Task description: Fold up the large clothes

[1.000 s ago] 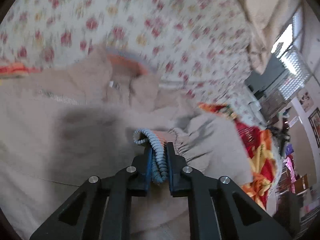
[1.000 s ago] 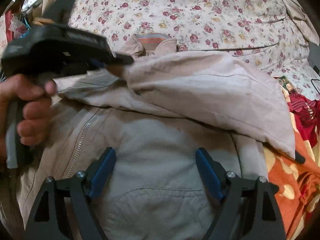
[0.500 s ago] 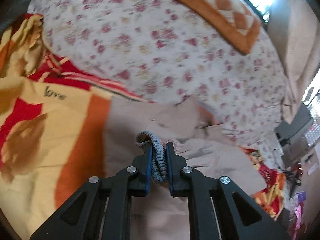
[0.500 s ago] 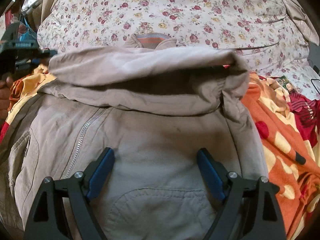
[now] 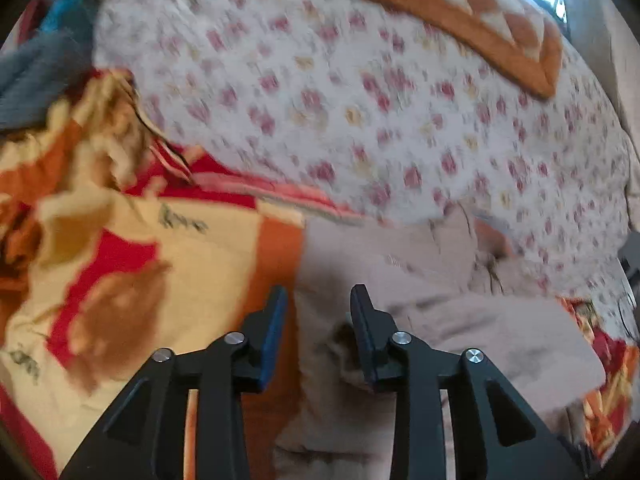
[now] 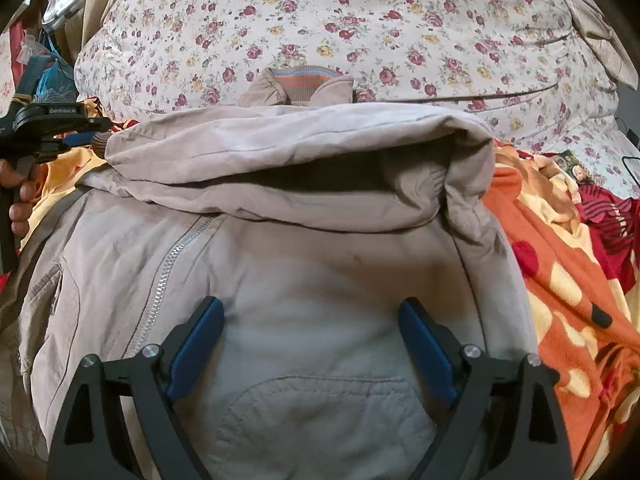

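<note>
Left gripper (image 5: pixel 318 300) parted | jacket (image 6: pixel 320 280) collar far | sleeve crosswise

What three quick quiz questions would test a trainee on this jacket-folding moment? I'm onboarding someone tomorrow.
1. True or false: the left gripper is clamped on the sleeve.
2. Where does the folded sleeve lie? A) hanging off the bed B) across the jacket chest, below the collar C) under the blanket
3. Fill in: the right gripper hovers over the jacket with its jaws ____.

Key: 1 false, its jaws are apart and nothing is between them; 2 B; 3 open.
</note>
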{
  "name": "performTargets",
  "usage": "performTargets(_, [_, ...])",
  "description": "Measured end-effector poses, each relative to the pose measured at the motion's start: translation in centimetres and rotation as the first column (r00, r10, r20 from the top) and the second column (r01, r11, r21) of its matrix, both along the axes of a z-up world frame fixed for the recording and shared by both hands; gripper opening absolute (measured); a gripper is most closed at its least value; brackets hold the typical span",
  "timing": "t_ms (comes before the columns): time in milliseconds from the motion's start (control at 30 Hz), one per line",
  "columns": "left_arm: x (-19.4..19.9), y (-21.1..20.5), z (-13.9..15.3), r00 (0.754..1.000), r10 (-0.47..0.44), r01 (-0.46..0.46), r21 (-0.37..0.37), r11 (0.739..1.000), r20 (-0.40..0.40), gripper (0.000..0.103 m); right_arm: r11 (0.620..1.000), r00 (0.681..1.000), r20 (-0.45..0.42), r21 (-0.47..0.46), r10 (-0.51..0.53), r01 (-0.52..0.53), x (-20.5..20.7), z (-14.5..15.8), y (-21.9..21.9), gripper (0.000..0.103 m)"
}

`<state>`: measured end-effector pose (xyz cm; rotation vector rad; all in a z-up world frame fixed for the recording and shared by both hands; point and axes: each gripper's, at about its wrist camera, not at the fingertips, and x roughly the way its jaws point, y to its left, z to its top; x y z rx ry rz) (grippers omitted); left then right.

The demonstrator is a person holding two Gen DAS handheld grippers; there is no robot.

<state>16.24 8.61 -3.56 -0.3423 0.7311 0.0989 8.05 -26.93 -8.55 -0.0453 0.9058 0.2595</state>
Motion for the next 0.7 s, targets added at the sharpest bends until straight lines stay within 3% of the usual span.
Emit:
performTargets(67, [-0.9, -0.8, 1.2, 0.996, -0.035, 0.034, 0.008, 0.999, 0.078, 0.026, 1.0, 1.0, 0.003, 0.015, 0.003, -0.003, -0.2, 0.3, -0.1, 0.091])
performTargets(100, [-1.3, -2.2, 1.9, 0.986, -0.108, 0.106, 0.021, 0.994, 0.128, 0.026, 0.999, 1.0, 0.015, 0.052, 0.013, -0.014, -0.4, 0.8, -0.2, 0.087])
performTargets(167, [-1.4, -5.0, 2.1, 0.961, -0.238, 0.233, 0.053, 0.971, 0.138, 0.025, 0.992, 0.996, 0.092, 0.122, 0.003, -0.014, -1.2, 2.8, -1.1, 0.064])
performTargets(233, [-1.0, -7.3, 1.3, 0.959, -0.271, 0.259, 0.139, 0.956, 0.08, 0.02, 0.982, 0.97, 0.224, 0.181, -0.096, 0.056, -2.1, 5.7, -3.4, 0.064])
performTargets(300, [0.3, -8.6, -0.9, 0.972, -0.23, 0.237, 0.221, 0.946, -0.059, 0.018, 0.97, 0.944, 0.266, 0.196, -0.195, 0.144, -1.5, 7.5, -5.6, 0.063])
performTargets(333, [1.2, -8.7, -2.4, 0.968, -0.205, 0.234, 0.229, 0.945, -0.142, 0.017, 0.965, 0.942, 0.257, 0.2, -0.217, 0.168, -0.8, 8.0, -6.4, 0.052])
performTargets(367, [2.0, -8.4, -3.9, 0.96, -0.178, 0.224, 0.213, 0.951, -0.215, 0.017, 0.962, 0.949, 0.22, 0.204, -0.225, 0.181, 0.8, 8.4, -7.3, 0.025])
performTargets(400, [2.5, -7.8, -4.9, 0.953, -0.159, 0.209, 0.176, 0.962, -0.258, 0.017, 0.96, 0.953, 0.189, 0.192, -0.238, 0.202, 2.3, 8.5, -7.8, 0.016])
performTargets(467, [2.9, -6.7, -5.2, 0.957, -0.142, 0.177, 0.12, 0.977, -0.253, 0.018, 0.952, 0.948, 0.158, 0.179, -0.276, 0.248, 4.7, 8.7, -8.2, 0.013])
performTargets(600, [2.9, -6.7, -5.5, 0.957, -0.136, 0.178, 0.149, 0.973, -0.256, 0.018, 0.949, 0.97, 0.071, 0.236, -0.232, 0.209, 8.4, 7.0, -7.0, 0.013])
performTargets(633, [2.9, -7.0, -5.5, 0.957, -0.135, 0.182, 0.165, 0.969, -0.257, 0.018, 0.955, 0.973, 0.05, 0.211, -0.226, 0.21, 9.0, 6.0, -6.5, 0.012])
performTargets(700, [3.2, -7.4, -5.5, 0.956, -0.141, 0.191, 0.178, 0.965, -0.257, 0.018, 0.956, 0.959, -0.029, 0.083, -0.281, 0.283, 9.6, 2.0, -6.7, 0.001])
